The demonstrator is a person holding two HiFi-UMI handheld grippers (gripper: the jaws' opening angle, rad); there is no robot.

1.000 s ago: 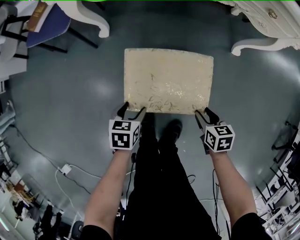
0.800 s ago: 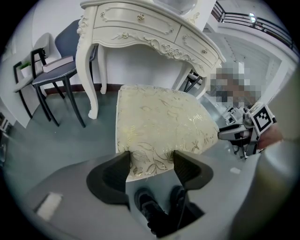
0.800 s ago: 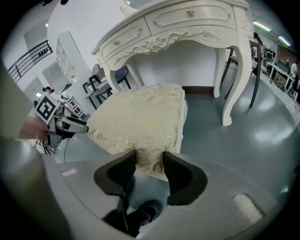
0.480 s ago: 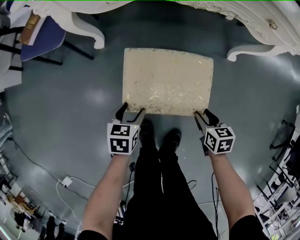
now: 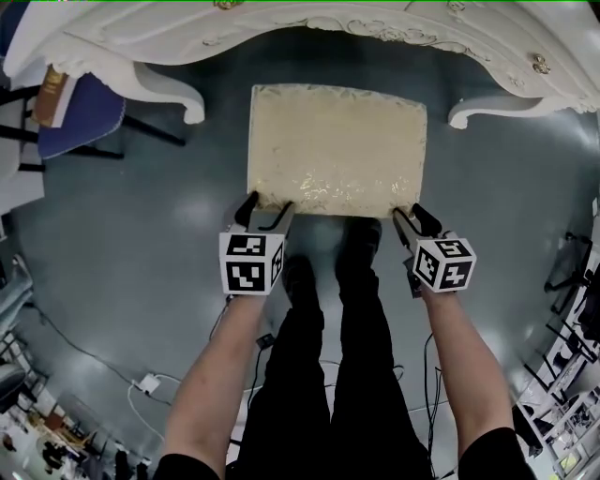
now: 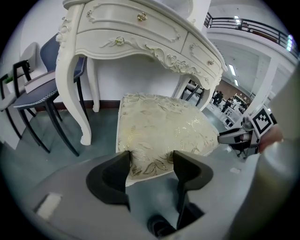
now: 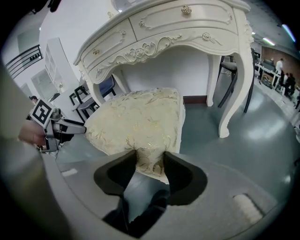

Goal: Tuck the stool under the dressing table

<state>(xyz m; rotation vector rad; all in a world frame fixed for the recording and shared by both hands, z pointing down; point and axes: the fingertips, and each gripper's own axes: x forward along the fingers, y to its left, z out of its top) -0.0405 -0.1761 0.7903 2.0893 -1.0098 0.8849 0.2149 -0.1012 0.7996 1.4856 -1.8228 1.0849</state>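
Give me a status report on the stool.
Left gripper, right gripper: jaws shut on near corners of stool. Lined up between front legs of dressing table, not yet tucked under. Nothing in the way.

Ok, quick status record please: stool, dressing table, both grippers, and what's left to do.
stool: cream seat, far end reaching between the table's front legs, most of the seat not yet under
dressing table: white, straight ahead of the stool
left gripper: closed on the seat's near left corner
right gripper: closed on the seat's near right corner
blue chair: left of the table, apart from the stool
remaining: probably push the stool farther in
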